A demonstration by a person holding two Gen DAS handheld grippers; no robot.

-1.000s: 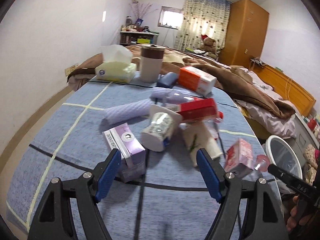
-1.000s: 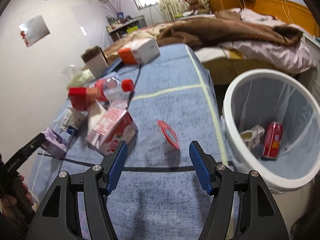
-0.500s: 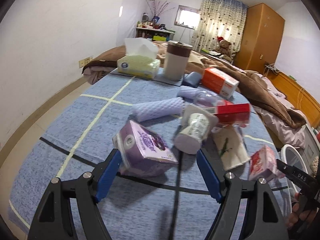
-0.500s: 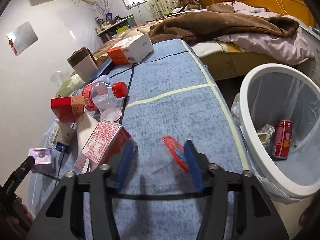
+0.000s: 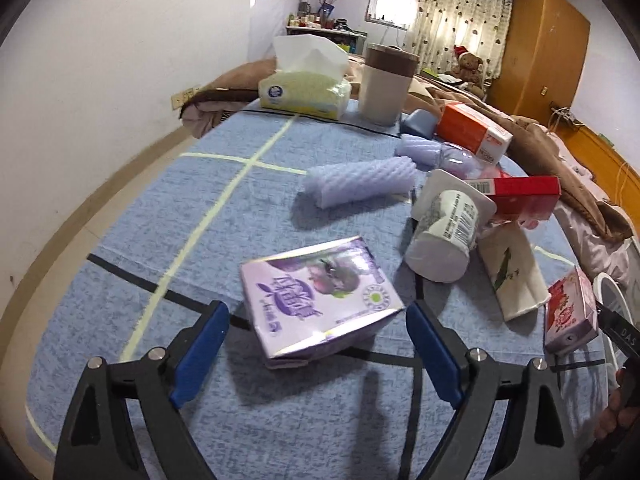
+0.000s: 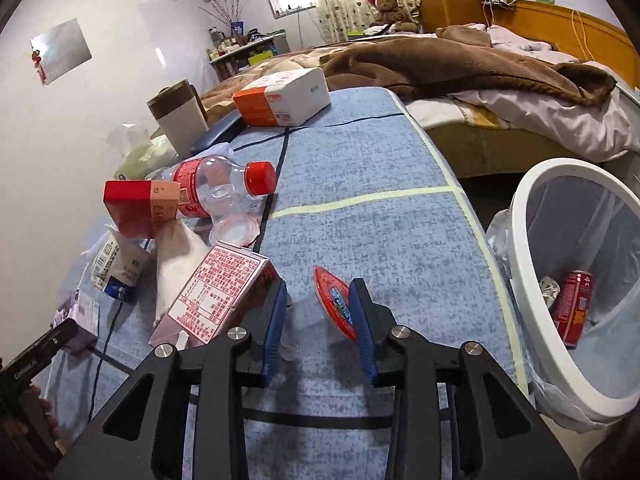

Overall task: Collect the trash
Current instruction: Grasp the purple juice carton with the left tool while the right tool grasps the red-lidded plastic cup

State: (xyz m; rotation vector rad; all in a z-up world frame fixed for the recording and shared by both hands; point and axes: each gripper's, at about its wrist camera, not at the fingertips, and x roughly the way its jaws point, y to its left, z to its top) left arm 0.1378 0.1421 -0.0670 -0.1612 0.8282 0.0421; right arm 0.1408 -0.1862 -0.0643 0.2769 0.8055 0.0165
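A purple drink carton (image 5: 320, 300) lies on the blue cloth (image 5: 200, 208) between the fingers of my left gripper (image 5: 318, 344). Its jaws are opening and stand clear of the carton on both sides. My right gripper (image 6: 318, 300) is closing on a clear plastic cup with a red lid (image 6: 332, 304) lying on its side; the pads touch its lid and its base. The white trash bin (image 6: 520, 240) stands off the table's right edge, holding a red can (image 6: 576, 304) and crumpled paper.
More litter is piled mid-table: a pink-red carton (image 6: 224, 288), a red-capped bottle (image 6: 216, 188), a red box (image 6: 140, 208), a white yogurt cup (image 5: 448, 232) and a lilac roll (image 5: 360, 184). A tissue pack (image 5: 304, 92) and a beige canister (image 5: 386, 88) stand at the far end.
The left gripper moved forward and down until the purple carton lay between its fingers, then its jaws widened. The right jaws closed in from wide apart onto the red-lidded cup.
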